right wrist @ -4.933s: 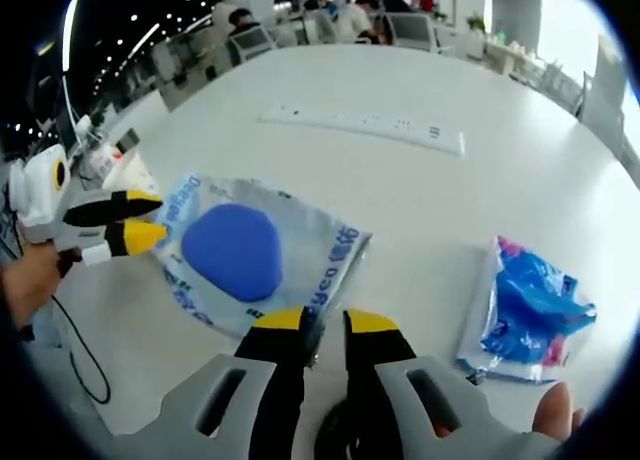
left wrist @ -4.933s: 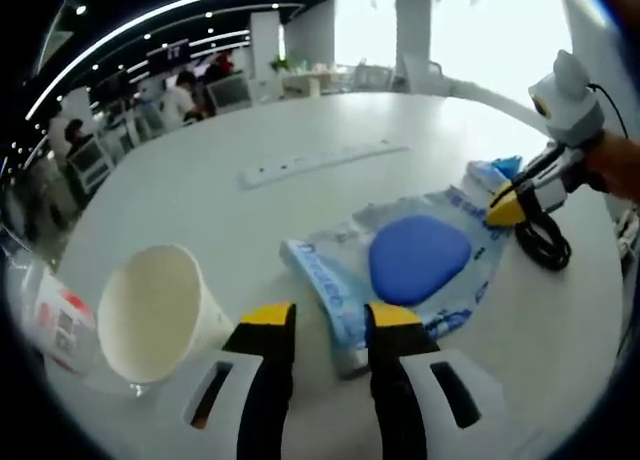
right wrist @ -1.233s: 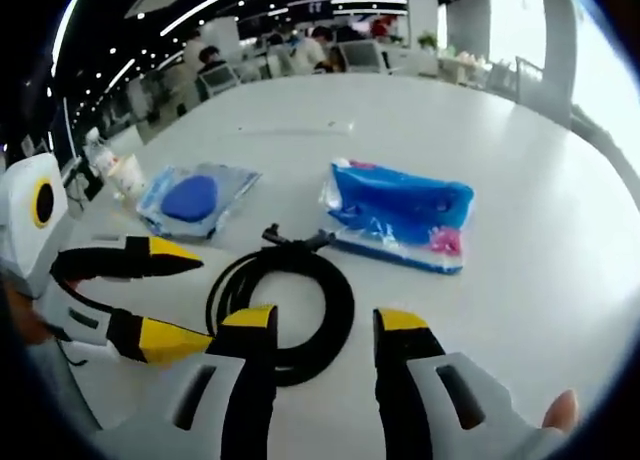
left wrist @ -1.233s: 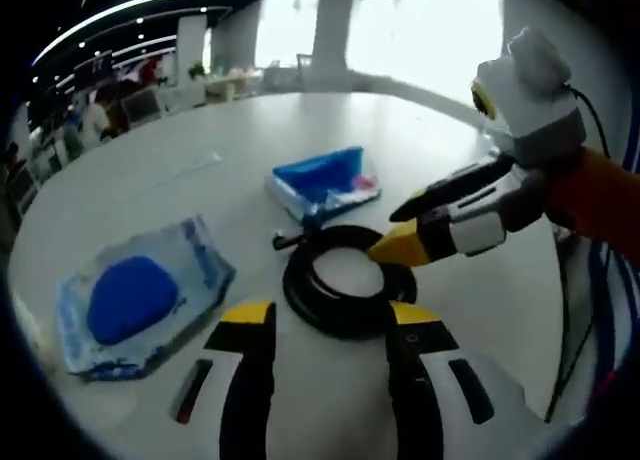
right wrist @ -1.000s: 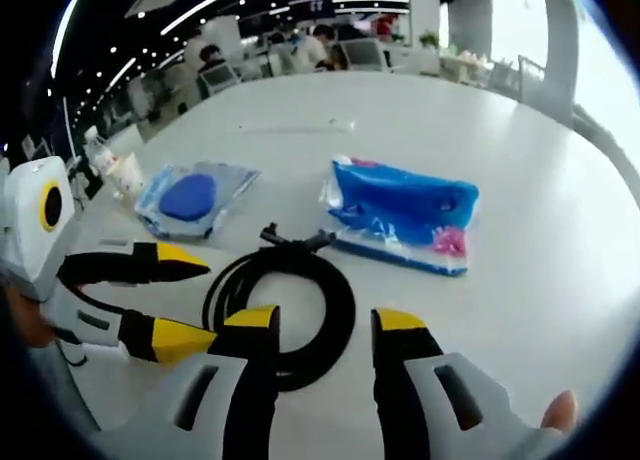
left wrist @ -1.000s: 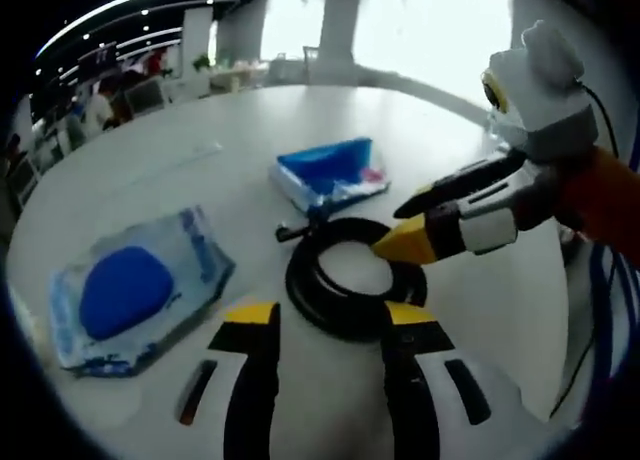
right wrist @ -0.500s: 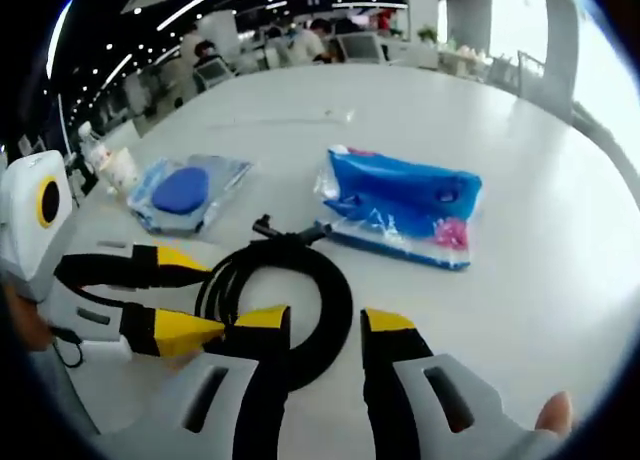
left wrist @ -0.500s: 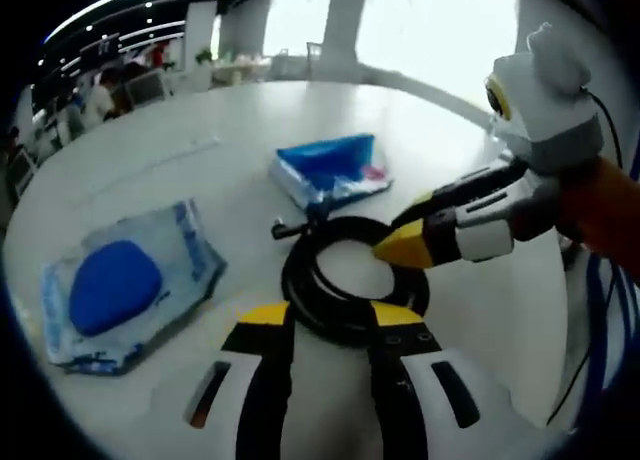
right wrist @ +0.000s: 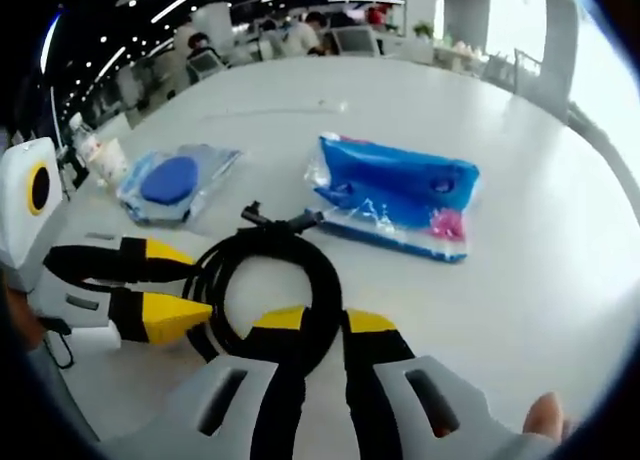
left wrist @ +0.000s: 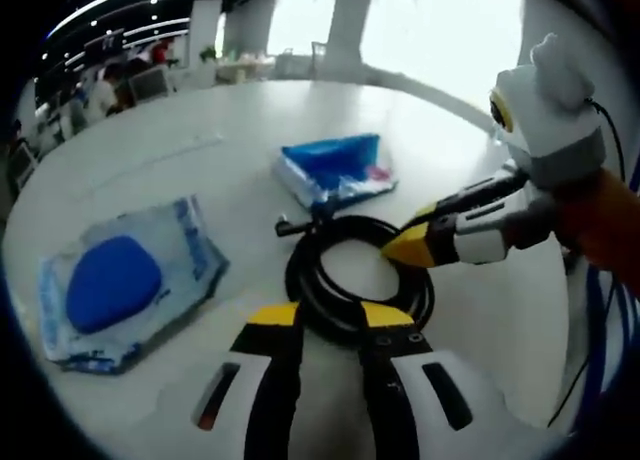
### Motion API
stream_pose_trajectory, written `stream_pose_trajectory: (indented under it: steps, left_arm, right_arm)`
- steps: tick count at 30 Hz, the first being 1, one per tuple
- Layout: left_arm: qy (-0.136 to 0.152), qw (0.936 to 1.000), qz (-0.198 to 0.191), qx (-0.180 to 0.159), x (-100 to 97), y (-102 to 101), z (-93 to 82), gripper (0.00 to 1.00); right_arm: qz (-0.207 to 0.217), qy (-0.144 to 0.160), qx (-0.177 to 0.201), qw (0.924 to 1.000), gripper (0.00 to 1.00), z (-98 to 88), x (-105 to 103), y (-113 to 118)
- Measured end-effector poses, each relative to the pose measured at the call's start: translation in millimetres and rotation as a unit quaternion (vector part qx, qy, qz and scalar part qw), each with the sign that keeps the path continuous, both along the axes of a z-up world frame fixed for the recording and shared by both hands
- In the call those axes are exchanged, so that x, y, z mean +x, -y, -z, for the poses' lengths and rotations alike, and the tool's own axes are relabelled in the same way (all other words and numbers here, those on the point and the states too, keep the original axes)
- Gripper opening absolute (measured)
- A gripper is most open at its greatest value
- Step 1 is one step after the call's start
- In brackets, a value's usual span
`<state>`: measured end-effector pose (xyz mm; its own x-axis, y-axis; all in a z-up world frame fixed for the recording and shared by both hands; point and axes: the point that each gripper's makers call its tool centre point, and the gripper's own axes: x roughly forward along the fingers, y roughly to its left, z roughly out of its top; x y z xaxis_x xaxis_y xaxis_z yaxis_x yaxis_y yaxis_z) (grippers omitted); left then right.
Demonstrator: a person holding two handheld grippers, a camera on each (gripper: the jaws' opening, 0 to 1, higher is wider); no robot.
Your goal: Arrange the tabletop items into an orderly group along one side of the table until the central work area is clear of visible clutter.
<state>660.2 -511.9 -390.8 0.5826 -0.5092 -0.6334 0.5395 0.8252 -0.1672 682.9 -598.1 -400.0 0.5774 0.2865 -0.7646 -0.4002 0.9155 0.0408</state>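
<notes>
**Cable coil: both tools closing in**

I log the black cable coil (left wrist: 355, 285) mid-bench, blue packet (right wrist: 395, 206) beyond it. Since a second ago my left tool (left wrist: 332, 318) and right tool (right wrist: 320, 323) have narrowed onto its near rim; whether they clamp it, I cannot tell.

Coiled black cable (left wrist: 358, 285), 2 flat blue packets (left wrist: 118, 280) (left wrist: 335, 168)

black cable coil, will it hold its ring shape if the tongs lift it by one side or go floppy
The black cable coil would probably sag and loosen: several loops lie stacked, and I see no tie. Its plug end pokes free and may dangle. It looks light and rubbery, so unlikely to slip from the right tongs.
</notes>
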Motion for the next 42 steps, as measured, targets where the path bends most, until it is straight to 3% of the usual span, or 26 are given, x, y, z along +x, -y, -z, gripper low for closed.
stream_pose_trajectory:
  steps: [18,24,32,42]
  left_arm:
    - [0.007,0.9999,-0.011,0.002,-2.0,-7,-2.2,0.12]
    - [0.015,0.9998,-0.012,-0.002,-8.3,-13,-12.2,0.10]
    - [0.026,0.9996,-0.009,-0.006,-25.0,-23,-25.3,0.10]
    - [0.021,0.9998,-0.001,0.004,-49.5,-32,-26.8,0.10]
  right_arm:
    - [0.008,0.010,0.005,0.9999,0.06,-9.1,1,-3]
    - [0.007,0.019,0.013,0.9997,0.05,-20.9,-4,-5]
    - [0.004,0.026,0.036,0.9990,0.05,-37.7,-21,-15]
    - [-0.005,0.014,0.037,0.9992,0.05,-36.0,-46,-26]
